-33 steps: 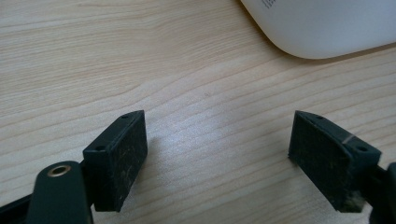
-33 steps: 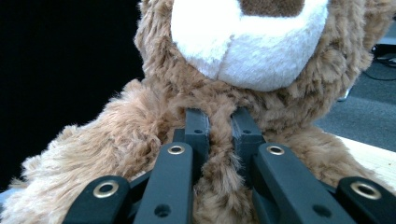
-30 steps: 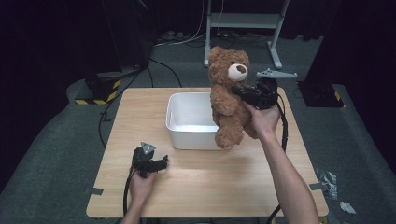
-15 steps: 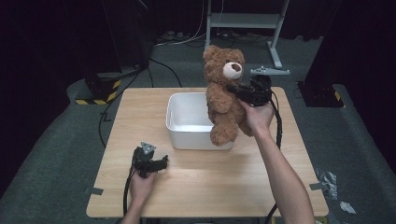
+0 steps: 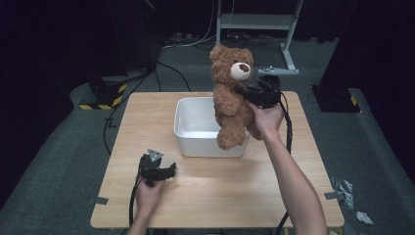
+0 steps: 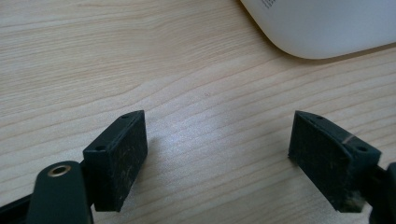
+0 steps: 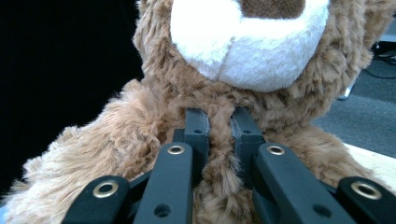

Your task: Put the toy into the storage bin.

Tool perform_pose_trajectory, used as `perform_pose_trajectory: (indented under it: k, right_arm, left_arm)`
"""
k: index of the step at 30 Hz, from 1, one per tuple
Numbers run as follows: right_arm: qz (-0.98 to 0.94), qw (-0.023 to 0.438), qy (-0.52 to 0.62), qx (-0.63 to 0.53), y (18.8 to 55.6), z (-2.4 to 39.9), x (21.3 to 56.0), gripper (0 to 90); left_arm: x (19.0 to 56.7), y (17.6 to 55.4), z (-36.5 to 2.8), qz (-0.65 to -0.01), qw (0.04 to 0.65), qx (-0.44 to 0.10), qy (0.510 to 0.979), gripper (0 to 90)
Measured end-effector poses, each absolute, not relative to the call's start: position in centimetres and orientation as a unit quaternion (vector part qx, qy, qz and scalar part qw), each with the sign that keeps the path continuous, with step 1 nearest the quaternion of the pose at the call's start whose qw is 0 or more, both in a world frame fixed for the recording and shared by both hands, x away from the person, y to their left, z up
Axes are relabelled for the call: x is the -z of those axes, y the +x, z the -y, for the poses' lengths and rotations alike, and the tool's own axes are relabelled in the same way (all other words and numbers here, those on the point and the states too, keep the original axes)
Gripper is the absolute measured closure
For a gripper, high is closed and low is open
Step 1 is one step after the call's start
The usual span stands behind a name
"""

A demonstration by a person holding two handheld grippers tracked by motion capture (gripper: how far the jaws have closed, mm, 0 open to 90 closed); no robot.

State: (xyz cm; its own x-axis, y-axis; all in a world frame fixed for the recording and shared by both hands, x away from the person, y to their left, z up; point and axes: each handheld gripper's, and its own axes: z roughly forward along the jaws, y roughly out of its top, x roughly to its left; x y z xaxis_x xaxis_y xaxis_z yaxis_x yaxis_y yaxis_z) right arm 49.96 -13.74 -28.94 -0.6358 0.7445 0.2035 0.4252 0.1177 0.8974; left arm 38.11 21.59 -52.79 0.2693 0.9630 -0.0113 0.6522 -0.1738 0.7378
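A brown teddy bear (image 5: pixel 230 93) with a white muzzle hangs upright over the right part of a white tub (image 5: pixel 195 129). My right gripper (image 5: pixel 244 91) is shut on the fur just below the bear's chin. In the right gripper view the bear (image 7: pixel 140 140) is close up and the gripper (image 7: pixel 219 123) pinches a fold of fur. My left gripper (image 5: pixel 169 171) rests low on the wooden table (image 5: pixel 147 117), in front of the tub's left corner. It stands open (image 6: pixel 217 140) with bare wood between its jaws, and the tub's corner (image 6: pixel 322 23) lies ahead.
The table stands on grey carpet amid black curtains. Behind it are a grey metal stand (image 5: pixel 254 22) and cables (image 5: pixel 166 68). A yellow-black striped block (image 5: pixel 100 95) lies on the floor at left, and crumpled scraps (image 5: pixel 342 188) at right.
My right gripper has lifted the bear higher and carried it left, over the tub. The left gripper has stayed in place on the table.
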Motion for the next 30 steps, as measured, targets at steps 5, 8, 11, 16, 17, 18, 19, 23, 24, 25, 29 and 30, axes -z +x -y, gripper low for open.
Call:
perform_pose_trajectory:
  k: [5,8,11,16,17,18,19,23,24,25,29,30]
  right_arm:
    - [-0.731,0.151,0.401,-0.532,50.2,13.3,29.0,80.4]
    - [-0.732,0.149,0.402,-0.529,50.4,13.1,29.1,80.4]
    - [-0.731,0.150,0.404,-0.528,50.6,12.9,29.3,80.4]
    - [-0.732,0.151,0.407,-0.525,50.9,12.6,29.6,80.3]
    - [-0.734,0.154,0.406,-0.523,51.0,12.5,29.7,80.3]
    - [-0.734,0.154,0.407,-0.522,51.0,12.4,29.7,80.3]
    - [-0.735,0.155,0.407,-0.520,51.1,12.3,29.8,80.2]
    - [-0.736,0.155,0.410,-0.516,51.3,12.0,30.2,80.1]
    - [-0.737,0.156,0.409,-0.515,51.3,12.0,30.3,80.1]
    - [-0.738,0.156,0.409,-0.514,51.4,11.9,30.3,80.1]
    - [-0.744,0.158,0.408,-0.505,51.5,11.5,30.7,80.0]
    - [-0.747,0.160,0.408,-0.501,51.6,11.3,30.7,79.9]
  left_arm:
    - [52.8,38.1,-21.6,-0.555,0.324,-0.240,0.728,19.5]
    - [52.8,38.1,-21.6,-0.555,0.324,-0.240,0.728,19.5]
    - [52.8,38.1,-21.6,-0.555,0.324,-0.240,0.728,19.5]
    - [52.8,38.1,-21.6,-0.555,0.324,-0.240,0.728,19.5]
    - [52.8,38.1,-21.6,-0.555,0.324,-0.240,0.728,19.5]
    - [52.8,38.1,-21.6,-0.555,0.324,-0.240,0.728,19.5]
    - [52.8,38.1,-21.6,-0.555,0.324,-0.240,0.728,19.5]
    - [52.8,38.1,-21.6,-0.555,0.324,-0.240,0.728,19.5]
    - [52.8,38.1,-21.6,-0.555,0.324,-0.240,0.728,19.5]
    - [52.8,38.1,-21.6,-0.555,0.324,-0.240,0.728,19.5]
    - [52.8,38.1,-21.6,-0.555,0.324,-0.240,0.728,19.5]
    - [52.8,38.1,-21.6,-0.555,0.324,-0.240,0.728,19.5]
